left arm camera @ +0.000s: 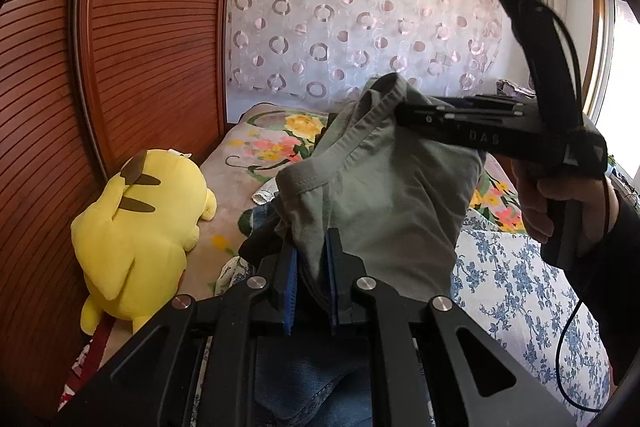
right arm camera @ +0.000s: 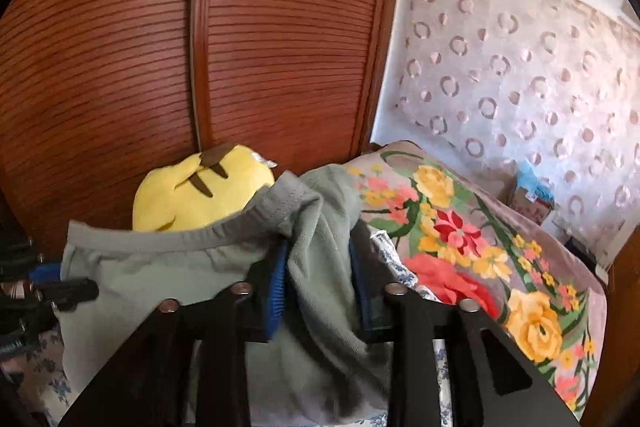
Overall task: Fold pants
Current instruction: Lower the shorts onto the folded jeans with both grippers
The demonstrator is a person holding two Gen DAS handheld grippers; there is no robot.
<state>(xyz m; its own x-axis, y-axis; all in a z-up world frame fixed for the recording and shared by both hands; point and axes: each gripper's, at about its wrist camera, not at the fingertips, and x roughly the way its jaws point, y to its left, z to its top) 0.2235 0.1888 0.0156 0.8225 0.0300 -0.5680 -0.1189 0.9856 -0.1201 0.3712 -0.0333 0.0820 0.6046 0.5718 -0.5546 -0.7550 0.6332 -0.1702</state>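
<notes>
**Green pants held aloft over the bed, one grip firm and one loose**

I have the grey-green pants (left arm camera: 384, 187) lifted clear of the bed (left arm camera: 520, 267), strung between both tools above a blue-flowered sheet and a floral blanket (right arm camera: 480, 247). The waistband runs across the right wrist view, sagging in the middle, so the cloth is not yet taut. To do this step well, as I judge it, I should draw the two grips apart until the waistband is straight, let the legs hang free and even, and only then lower the garment flat onto the sheet for the first fold, keeping it away from the jeans (left arm camera: 312, 387) lying below the left tool.

My left gripper (left arm camera: 312, 291) has its blue pads pressed together on a fold of the fabric, a firm pinch. My right gripper (right arm camera: 320, 291) is another matter: its pads stand partly apart with a thick bunch of cloth draped between them, and the right-hand pad appears clear of the fabric, so I read that hold as loose. In the left wrist view the same tool comes in from the right, in a hand (left arm camera: 560, 203), with its tips at the top edge of the pants. If that side slips, the garment will swing from the left pinch alone. A yellow plush toy (left arm camera: 148, 235) lies against the wooden wardrobe (left arm camera: 140, 27), well clear.
</notes>
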